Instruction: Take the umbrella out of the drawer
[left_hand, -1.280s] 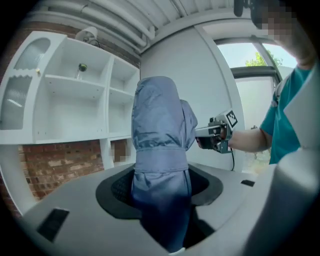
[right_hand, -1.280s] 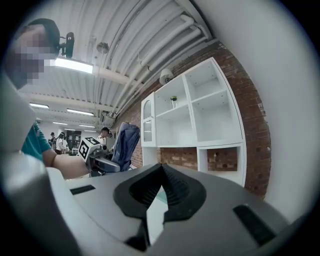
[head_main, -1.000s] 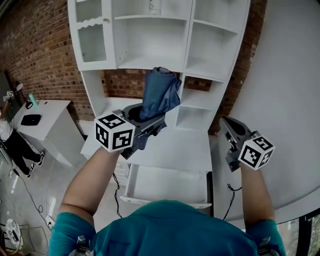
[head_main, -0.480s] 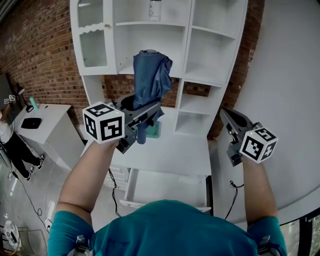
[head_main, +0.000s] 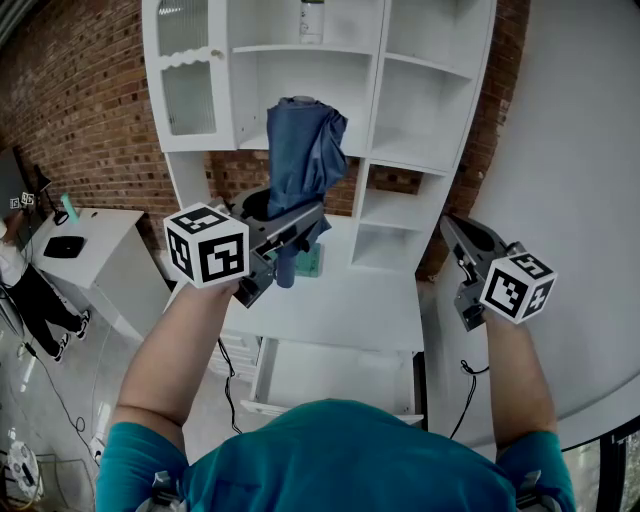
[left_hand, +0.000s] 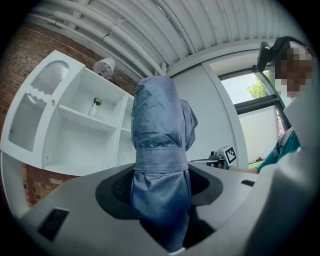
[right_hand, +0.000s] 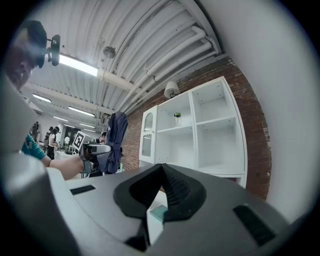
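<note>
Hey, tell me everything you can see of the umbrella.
The umbrella is a folded compact one in blue-grey fabric, loosely bunched, with a matching strap round its middle. It stands nearly upright, out of the open drawer, before the white shelf unit. The left gripper clamps it in its jaws just below the strap; nothing else touches it.

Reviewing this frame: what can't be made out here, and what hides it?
- The umbrella: its lower end, in the head view, is behind the left gripper.
- The drawer: its front part, in the head view, is covered by the person's teal shirt.
- The bottle on the top shelf: cut off by the head view's top edge, too small in both gripper views.
- The teal object on the desktop: mostly behind the umbrella in the head view.
</note>
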